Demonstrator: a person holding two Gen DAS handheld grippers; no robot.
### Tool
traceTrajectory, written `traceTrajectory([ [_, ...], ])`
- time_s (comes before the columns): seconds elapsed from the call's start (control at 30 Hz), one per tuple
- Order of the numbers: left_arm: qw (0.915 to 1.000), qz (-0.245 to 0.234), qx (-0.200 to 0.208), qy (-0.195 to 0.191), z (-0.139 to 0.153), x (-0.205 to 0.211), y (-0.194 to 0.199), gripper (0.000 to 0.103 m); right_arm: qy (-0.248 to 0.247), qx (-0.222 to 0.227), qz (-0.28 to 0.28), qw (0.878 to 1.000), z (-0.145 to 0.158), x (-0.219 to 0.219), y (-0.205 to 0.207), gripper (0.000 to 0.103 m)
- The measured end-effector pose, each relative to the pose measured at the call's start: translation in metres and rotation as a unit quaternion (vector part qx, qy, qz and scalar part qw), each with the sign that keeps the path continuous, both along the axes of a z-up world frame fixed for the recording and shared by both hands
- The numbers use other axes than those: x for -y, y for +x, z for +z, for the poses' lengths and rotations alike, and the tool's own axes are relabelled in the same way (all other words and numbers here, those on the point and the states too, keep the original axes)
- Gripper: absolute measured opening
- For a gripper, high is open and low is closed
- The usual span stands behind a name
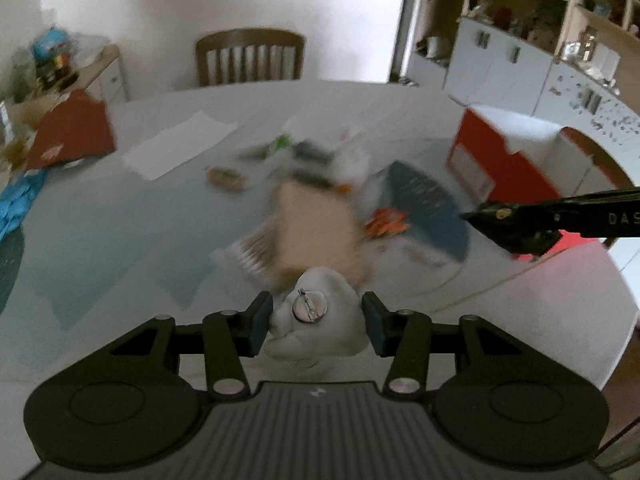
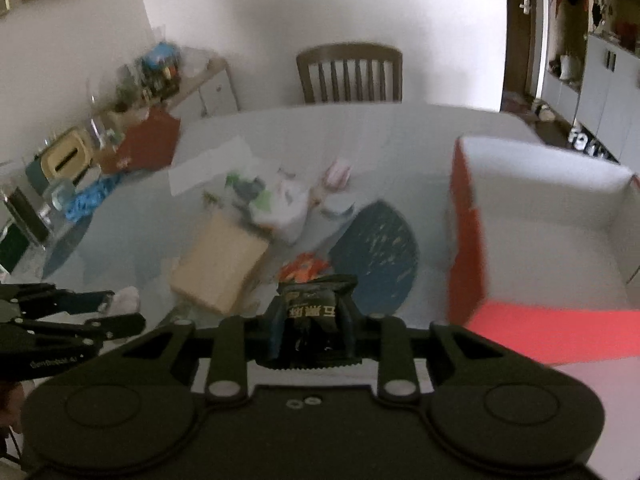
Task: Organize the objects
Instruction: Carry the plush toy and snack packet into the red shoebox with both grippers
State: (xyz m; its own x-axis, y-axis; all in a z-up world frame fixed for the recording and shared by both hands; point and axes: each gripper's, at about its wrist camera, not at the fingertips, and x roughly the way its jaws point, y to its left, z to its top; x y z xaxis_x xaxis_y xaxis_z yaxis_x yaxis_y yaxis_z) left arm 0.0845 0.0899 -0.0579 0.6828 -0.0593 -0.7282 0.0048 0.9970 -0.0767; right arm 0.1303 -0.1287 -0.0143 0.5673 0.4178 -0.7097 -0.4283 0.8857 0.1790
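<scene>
Between the left gripper's fingers sits a white soft toy with a pin badge, lifted above the table, seemingly bound for the open red box; the pads stand just wider than it, contact uncertain; the right gripper is clamped on a black packet, beside the box, likely for dropping in.
</scene>
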Motion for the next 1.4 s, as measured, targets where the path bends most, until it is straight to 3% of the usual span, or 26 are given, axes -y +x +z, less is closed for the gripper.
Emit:
traceTrajectory([
  [0.3,0.998,-0.054,0.032,-0.01,0.034,0.069,0.039,0.048,0.035,0.044,-0.029,0.998,0.036,0.07,0.021,0.027],
  [0.5,0.9949,-0.092,0.041,-0.007,0.043,0.121,0.076,0.048,0.032,0.068,-0.056,0.996,0.04,0.114,0.039,0.027],
  [0.93,0.985,-0.169,0.027,0.014,0.036,0.227,0.149,0.048,0.014,0.051,-0.115,0.992,0.016,0.193,0.067,0.027],
  [1.4,0.9786,-0.195,-0.045,0.049,-0.004,0.296,0.236,0.048,-0.017,0.02,-0.129,0.991,-0.029,0.227,0.104,0.027],
])
